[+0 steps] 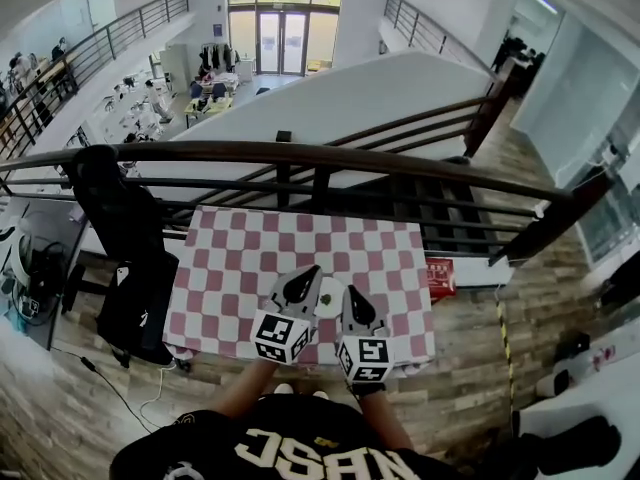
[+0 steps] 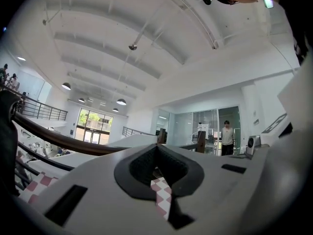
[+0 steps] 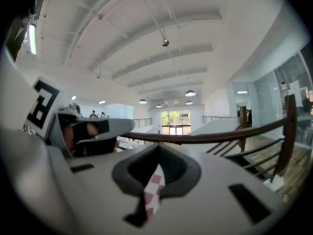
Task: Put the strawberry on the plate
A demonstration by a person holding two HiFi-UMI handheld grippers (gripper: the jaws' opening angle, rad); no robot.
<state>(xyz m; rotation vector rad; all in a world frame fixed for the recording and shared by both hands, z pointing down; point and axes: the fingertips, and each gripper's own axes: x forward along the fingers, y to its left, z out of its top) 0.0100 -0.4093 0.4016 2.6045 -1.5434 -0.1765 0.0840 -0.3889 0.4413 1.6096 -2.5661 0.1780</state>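
Both grippers hover over the near edge of a table with a pink-and-white checked cloth (image 1: 250,253). In the head view my left gripper (image 1: 302,280) and right gripper (image 1: 355,303) sit side by side, tilted upward. A pale plate (image 1: 331,296) shows partly between them. No strawberry appears in any view. In the left gripper view the left gripper (image 2: 158,153) has its jaws together, with only a sliver of cloth showing in the slit. The right gripper (image 3: 157,155) looks the same in its own view, with nothing between the jaws. Both cameras point up toward the ceiling.
A dark handrail (image 1: 300,156) runs behind the table's far edge, above a drop to a lower floor. A black chair draped with dark clothing (image 1: 130,258) stands at the table's left. A red sign (image 1: 440,276) leans at its right side.
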